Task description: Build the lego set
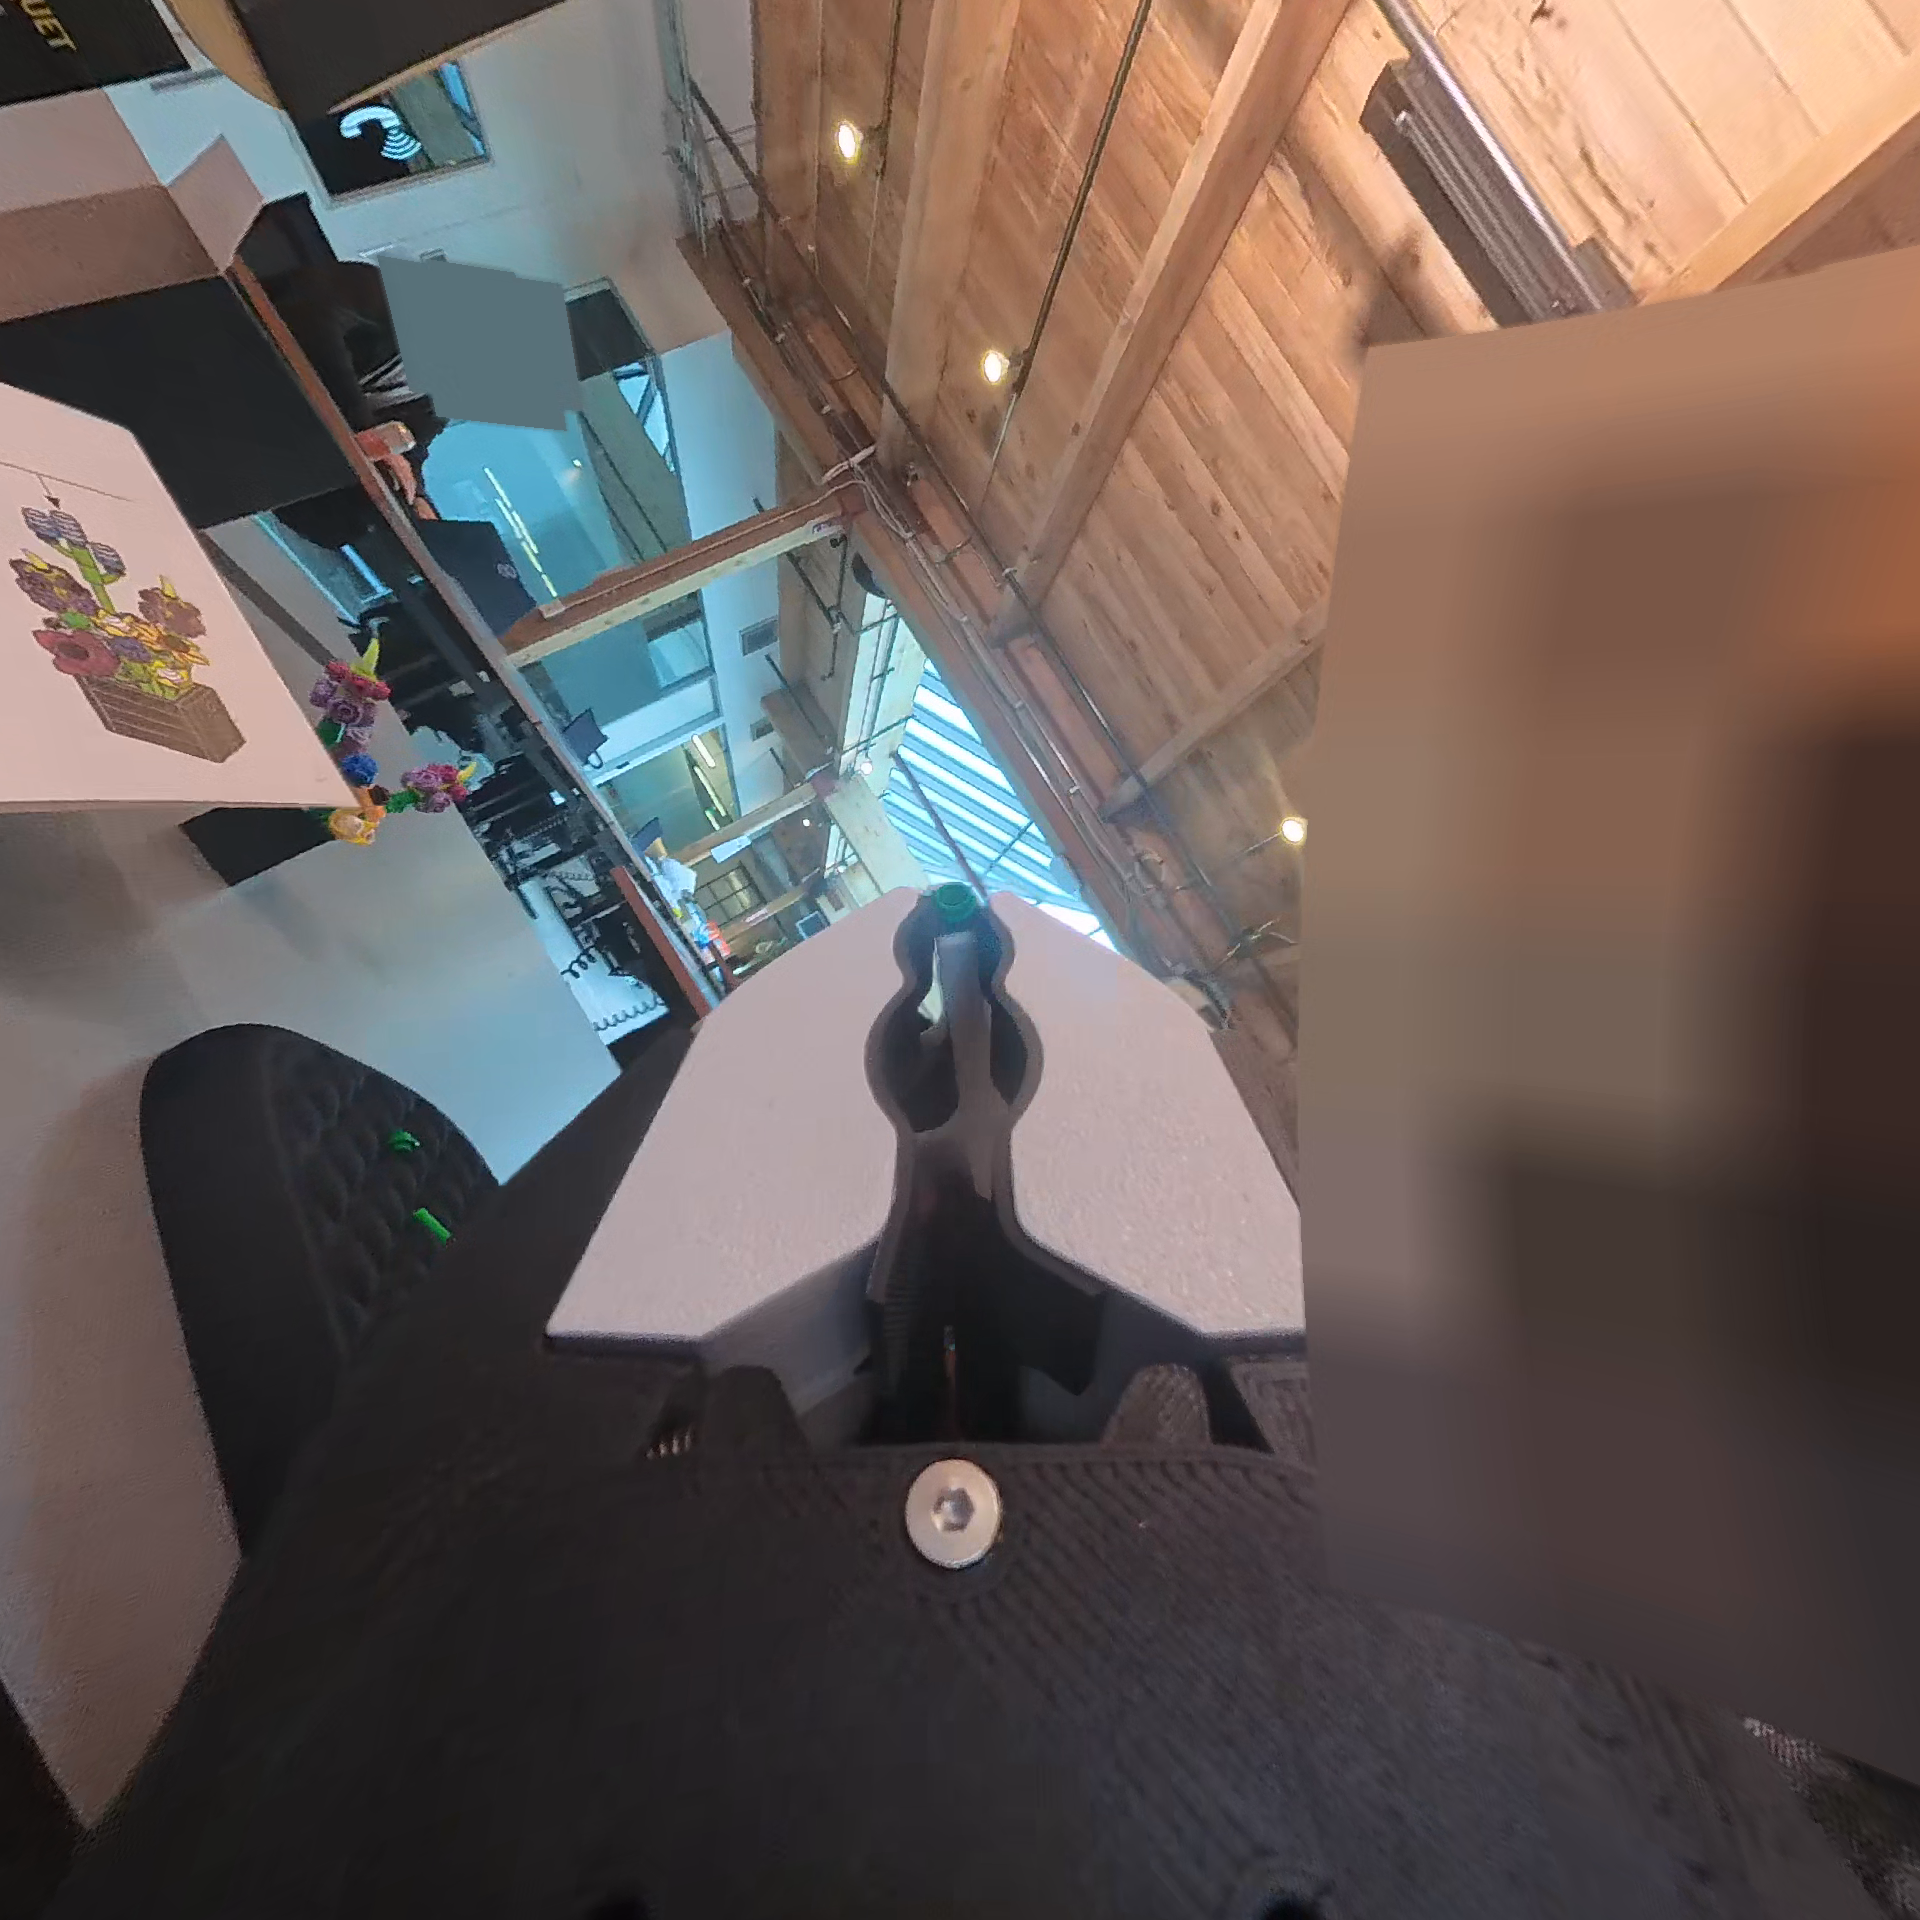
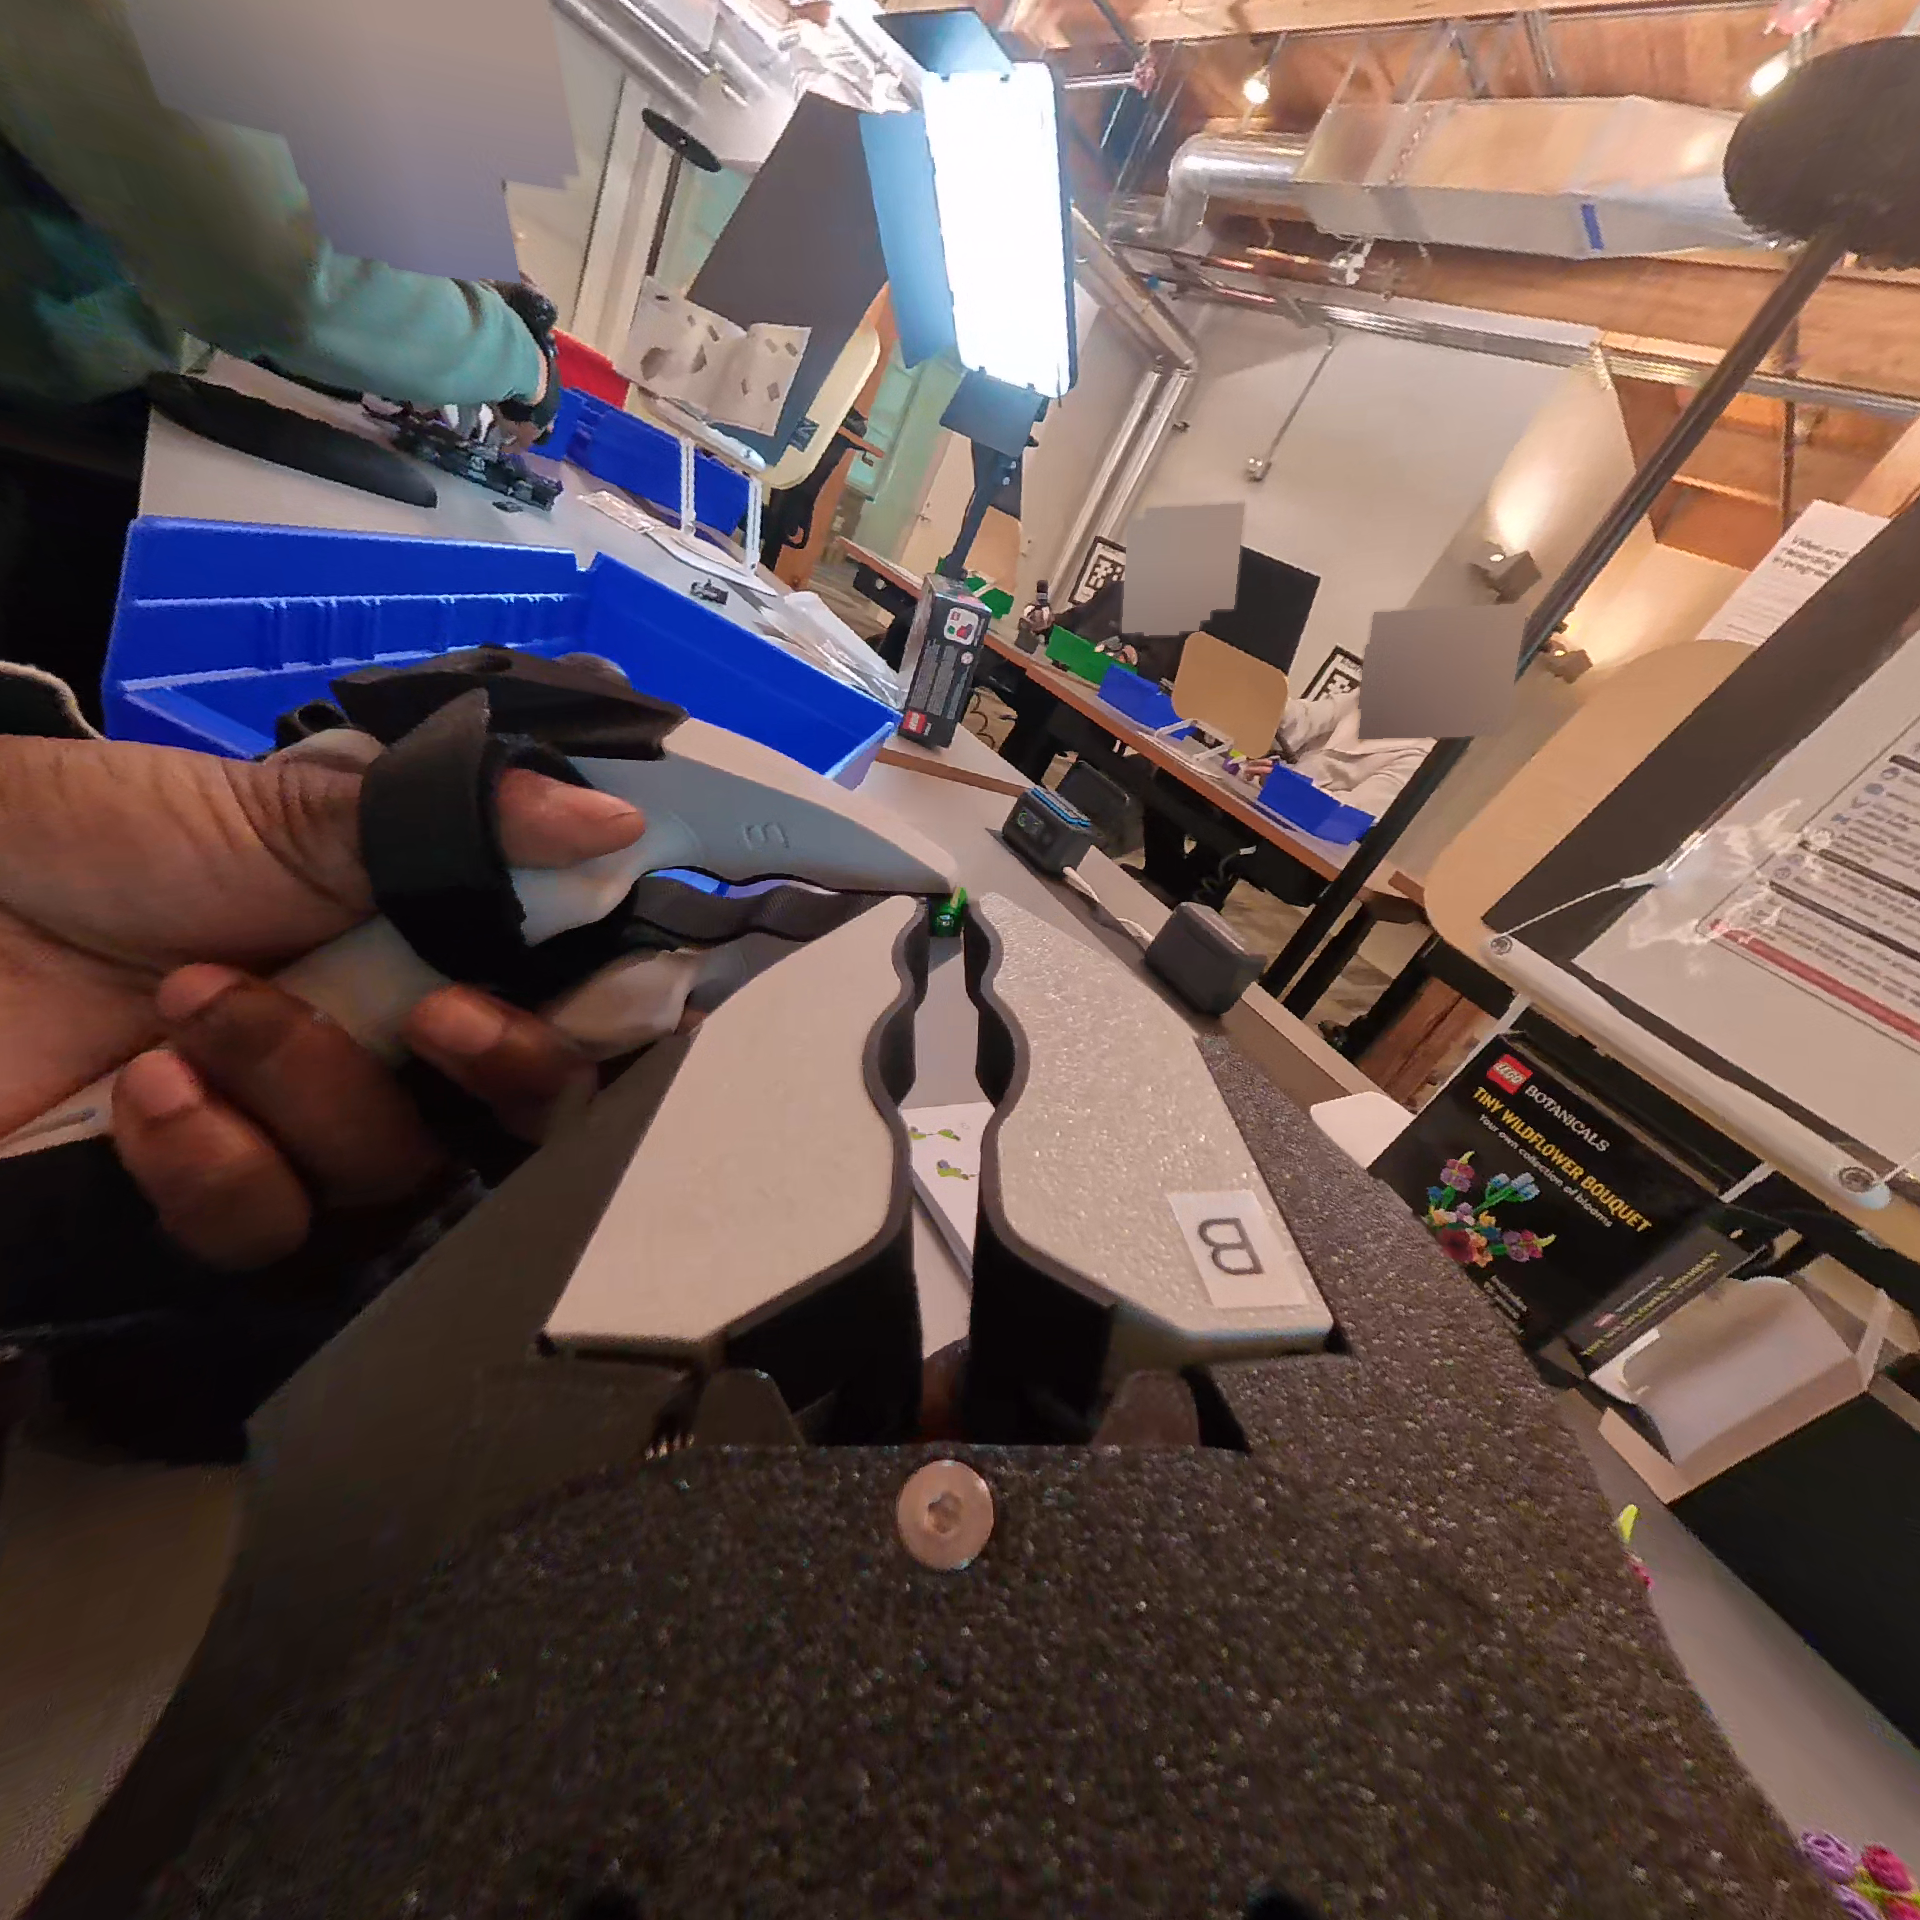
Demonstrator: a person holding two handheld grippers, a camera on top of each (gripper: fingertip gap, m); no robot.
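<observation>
My left gripper (image 1: 948, 920) is shut on a small dark green round Lego piece (image 1: 948, 902) that pokes out of its tips, held up in the air. My right gripper (image 2: 948, 927) is shut on a small bright green Lego piece (image 2: 948, 914) at its tips. In the right wrist view the left gripper (image 2: 940, 883), held by a hand (image 2: 208, 935), comes in from the left and its tip meets that green piece. The partly built flower bouquet (image 1: 364, 748) stands beside the open instruction booklet (image 1: 104, 623).
A black tray (image 1: 301, 1174) holds loose green pieces (image 1: 429, 1224). The black Lego box (image 2: 1538, 1226) stands at the right under a sign board (image 2: 1714, 935). Blue bins (image 2: 416, 623) lie at the back left. A person's sleeve (image 2: 416, 332) reaches over the far table. Purple flowers (image 2: 1860, 1881) show bottom right. Only a small space, under 4 cm, lies between the two pairs of fingers.
</observation>
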